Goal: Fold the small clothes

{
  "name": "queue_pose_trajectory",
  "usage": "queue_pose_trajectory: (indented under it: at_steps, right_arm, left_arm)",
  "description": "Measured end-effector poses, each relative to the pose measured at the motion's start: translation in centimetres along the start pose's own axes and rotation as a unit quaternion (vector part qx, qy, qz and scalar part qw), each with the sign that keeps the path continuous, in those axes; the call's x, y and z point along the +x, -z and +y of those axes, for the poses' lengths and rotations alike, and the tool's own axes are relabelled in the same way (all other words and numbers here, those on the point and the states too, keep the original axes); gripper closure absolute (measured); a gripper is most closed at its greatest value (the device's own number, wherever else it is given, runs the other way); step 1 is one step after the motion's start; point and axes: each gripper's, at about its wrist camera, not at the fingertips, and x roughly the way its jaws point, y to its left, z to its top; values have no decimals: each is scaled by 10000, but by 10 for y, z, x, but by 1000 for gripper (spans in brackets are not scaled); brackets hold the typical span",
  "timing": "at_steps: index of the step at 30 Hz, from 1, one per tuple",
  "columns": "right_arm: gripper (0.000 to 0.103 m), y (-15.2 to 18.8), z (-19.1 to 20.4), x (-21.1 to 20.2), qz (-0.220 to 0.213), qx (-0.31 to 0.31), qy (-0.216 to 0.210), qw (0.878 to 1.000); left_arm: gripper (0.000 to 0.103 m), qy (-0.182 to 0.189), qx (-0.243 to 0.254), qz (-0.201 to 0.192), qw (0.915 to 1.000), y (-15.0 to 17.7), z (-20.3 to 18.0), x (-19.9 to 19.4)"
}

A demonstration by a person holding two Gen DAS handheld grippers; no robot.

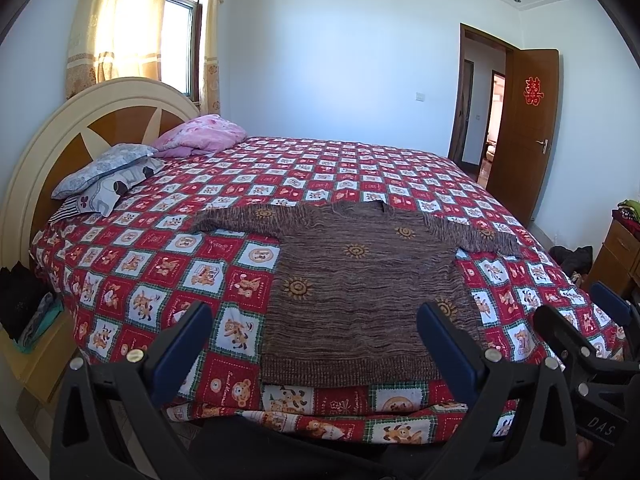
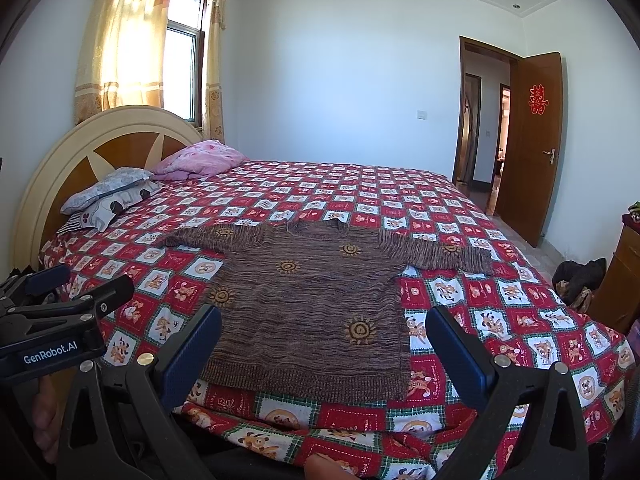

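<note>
Left gripper: jaws spread wide, holding nothing, hovering off the near edge of the bed. Right gripper: same, spread wide and empty, just beside the left one.

Sweater: brown knit with orange sun motifs, lying flat on the checked bedspread, hem toward the grippers at the near bed edge, collar away. Both sleeves stretched out sideways. Neither gripper touches it.

Progress: looks like zero folds done. Garment is spread and ready; sleeves, sides and the lengthwise fold are all left. No other small clothes visible on the bed.

Surroundings: pillows and a pink quilt stacked by the headboard, well apart from the sweater. Door open on the far right, window with curtain behind the headboard.

Obstructions: none on the sweater or around it. Only concern, my guess: hem sits close to the bed edge, so pulling toward us could drag it off.
</note>
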Motion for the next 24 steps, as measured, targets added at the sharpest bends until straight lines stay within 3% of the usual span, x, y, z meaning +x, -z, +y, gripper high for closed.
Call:
queue_pose_trajectory:
  at_steps: [24]
  right_arm:
    - [1,1,1,1,38,0,-32,10000]
  left_arm:
    - [0,5,4,94,10000,9,1,4]
